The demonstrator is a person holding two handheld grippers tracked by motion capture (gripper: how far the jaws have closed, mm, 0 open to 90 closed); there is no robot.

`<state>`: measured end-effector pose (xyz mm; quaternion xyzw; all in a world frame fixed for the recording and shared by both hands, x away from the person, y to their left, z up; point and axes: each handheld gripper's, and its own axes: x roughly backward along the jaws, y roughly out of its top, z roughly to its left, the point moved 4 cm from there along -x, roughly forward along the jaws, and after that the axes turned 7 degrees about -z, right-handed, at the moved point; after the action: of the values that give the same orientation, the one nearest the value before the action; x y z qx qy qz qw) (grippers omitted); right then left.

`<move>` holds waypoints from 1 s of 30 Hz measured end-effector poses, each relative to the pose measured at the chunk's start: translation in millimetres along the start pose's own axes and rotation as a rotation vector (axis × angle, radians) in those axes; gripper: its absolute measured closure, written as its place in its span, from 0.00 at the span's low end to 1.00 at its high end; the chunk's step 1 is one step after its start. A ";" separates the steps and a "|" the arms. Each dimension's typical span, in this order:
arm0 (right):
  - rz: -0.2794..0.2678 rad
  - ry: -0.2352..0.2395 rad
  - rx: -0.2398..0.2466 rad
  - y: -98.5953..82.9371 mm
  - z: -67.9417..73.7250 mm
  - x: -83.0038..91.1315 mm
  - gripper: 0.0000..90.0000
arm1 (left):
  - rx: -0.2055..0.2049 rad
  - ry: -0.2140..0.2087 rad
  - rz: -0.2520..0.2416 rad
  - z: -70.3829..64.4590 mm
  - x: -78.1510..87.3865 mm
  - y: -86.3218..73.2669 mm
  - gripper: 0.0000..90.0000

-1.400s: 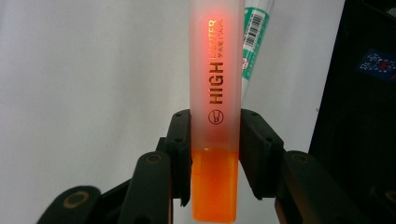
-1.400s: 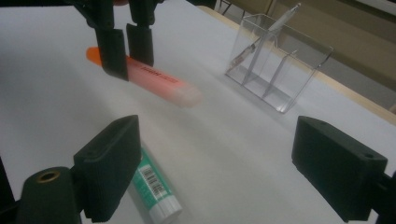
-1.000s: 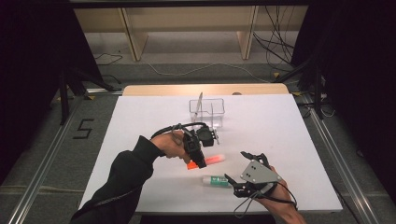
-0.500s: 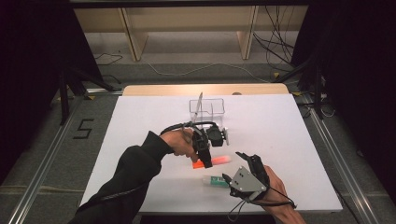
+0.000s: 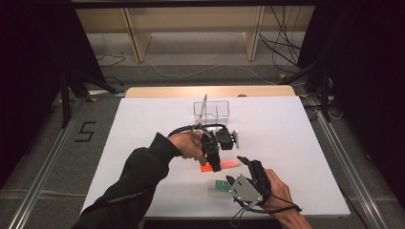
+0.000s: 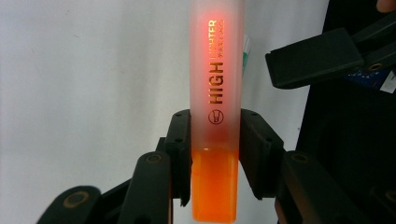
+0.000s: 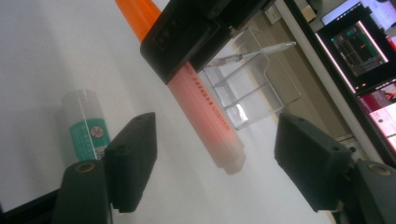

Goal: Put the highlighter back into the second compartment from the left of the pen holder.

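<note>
Glowing orange highlighter (image 6: 215, 93), frosted barrel, gold lettering, solid cap.

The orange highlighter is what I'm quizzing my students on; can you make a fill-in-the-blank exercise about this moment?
1. The left gripper is shut on the ____ highlighter.
2. The right gripper has its jaws ____, with nothing between them.
3. A tube with a ____ label lies on the white table.
4. Behind stands a ____ plastic organizer.

Missing words: orange; open; green; clear
</note>
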<state>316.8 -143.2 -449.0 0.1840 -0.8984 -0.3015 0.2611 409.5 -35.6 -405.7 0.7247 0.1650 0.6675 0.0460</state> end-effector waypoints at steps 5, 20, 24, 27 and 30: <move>0.004 -0.015 0.065 2.1 3.4 -2.3 0.39 | -0.002 -0.003 -0.003 -0.9 -2.0 -0.6 0.73; 0.015 -0.065 0.220 7.1 14.9 -9.8 0.50 | -0.003 -0.002 -0.009 -3.3 -0.7 -0.9 0.73; 0.028 -0.064 0.251 8.3 17.9 -11.2 0.52 | -0.006 -0.003 -0.014 -3.2 0.0 -2.8 0.73; 0.036 -0.076 0.290 9.1 20.1 -12.4 0.55 | -0.003 -0.009 -0.012 -3.5 -0.5 -3.9 0.73; 0.037 -0.092 0.320 10.2 23.0 -13.8 0.57 | 0.001 -0.014 -0.008 -3.9 -0.7 -4.5 0.73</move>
<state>312.6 -118.5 -463.2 0.1924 -0.9492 -0.1578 0.1927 404.8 -32.2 -407.2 0.7287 0.1681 0.6620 0.0495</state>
